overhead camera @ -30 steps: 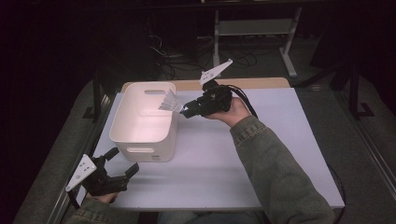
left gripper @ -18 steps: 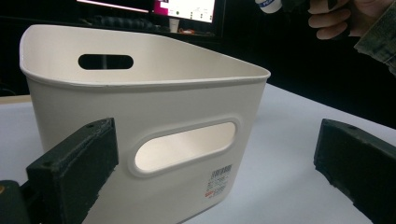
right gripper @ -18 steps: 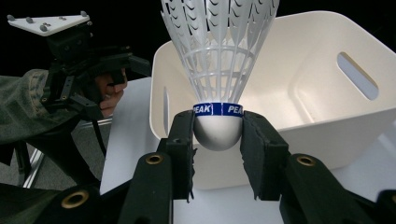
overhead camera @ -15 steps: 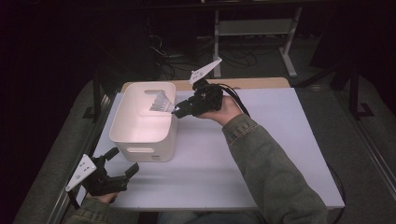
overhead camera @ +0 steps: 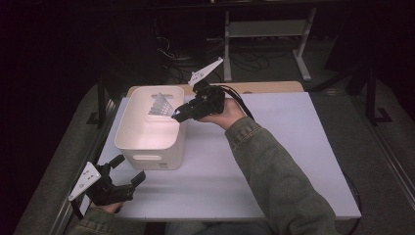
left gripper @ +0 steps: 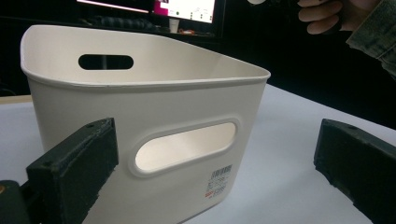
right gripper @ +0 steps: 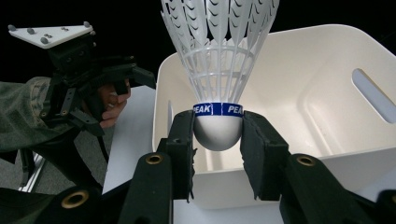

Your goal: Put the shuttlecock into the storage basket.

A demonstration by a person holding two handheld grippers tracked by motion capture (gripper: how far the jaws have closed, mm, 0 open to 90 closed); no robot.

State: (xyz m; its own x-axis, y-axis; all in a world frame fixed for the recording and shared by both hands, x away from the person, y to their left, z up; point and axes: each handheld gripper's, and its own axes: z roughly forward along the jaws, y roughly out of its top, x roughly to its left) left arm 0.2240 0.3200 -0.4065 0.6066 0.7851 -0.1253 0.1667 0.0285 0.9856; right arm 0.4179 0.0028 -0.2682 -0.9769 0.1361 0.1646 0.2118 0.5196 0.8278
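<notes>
A white feather shuttlecock [right gripper: 219, 70] with a blue band is pinched by its round cork between the jaws of my right gripper [right gripper: 218, 133]. In the high view the shuttlecock [overhead camera: 160, 105] hangs over the far right part of the white plastic bin [overhead camera: 142, 139], with the right gripper [overhead camera: 180, 115] at the bin's right rim. My left gripper [overhead camera: 128, 171] rests near the table's front left corner, jaws wide apart, just in front of the bin's near wall [left gripper: 154, 140] and its handle slot. Nothing lies between the left fingers [left gripper: 74, 168].
The white table top [overhead camera: 284, 147] stretches to the right of the bin. A wooden board [overhead camera: 264, 87] lies along the far edge. A metal stand [overhead camera: 264, 34] and cables sit on the dark floor behind. The bin's inside [right gripper: 299, 102] looks bare.
The right gripper has carried the shuttlecock leftward from beside the bin to over its far right part. The left gripper has stayed in place.
</notes>
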